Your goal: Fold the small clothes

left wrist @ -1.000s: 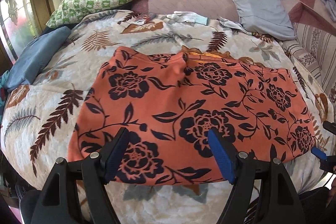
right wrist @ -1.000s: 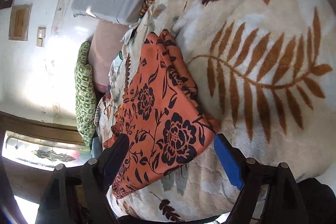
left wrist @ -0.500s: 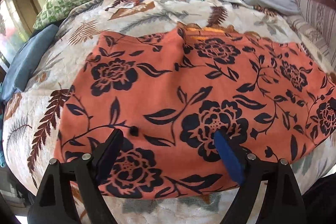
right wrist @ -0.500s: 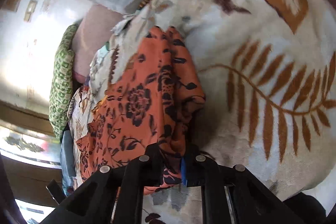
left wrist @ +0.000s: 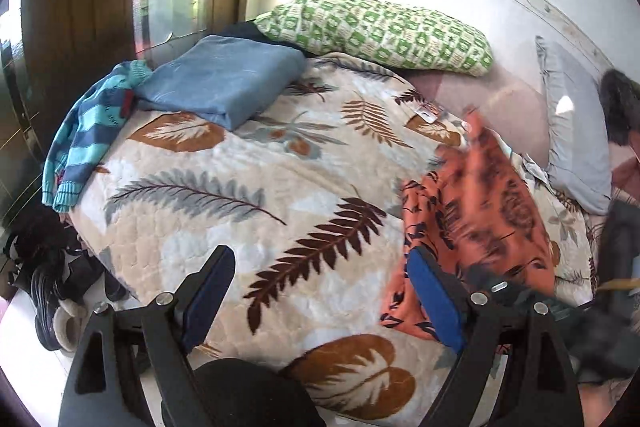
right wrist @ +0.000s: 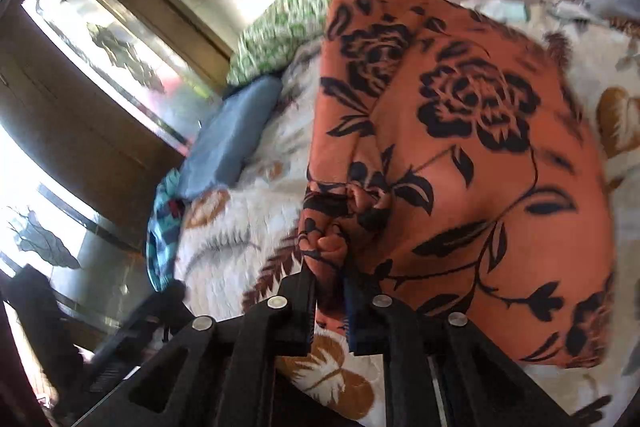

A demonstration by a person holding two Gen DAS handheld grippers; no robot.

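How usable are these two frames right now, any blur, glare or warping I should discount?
Left wrist view: the orange floral garment is motion-smeared, while the leaf-print blanket stays sharp; the wall behind the green pillow is blown out. Right wrist view: slight smear overall, the window glares, and fisheye bends the edges in both.

Each gripper was matte black plastic with angular cut-out arms, silver screws at the joints, and blue finger pads.
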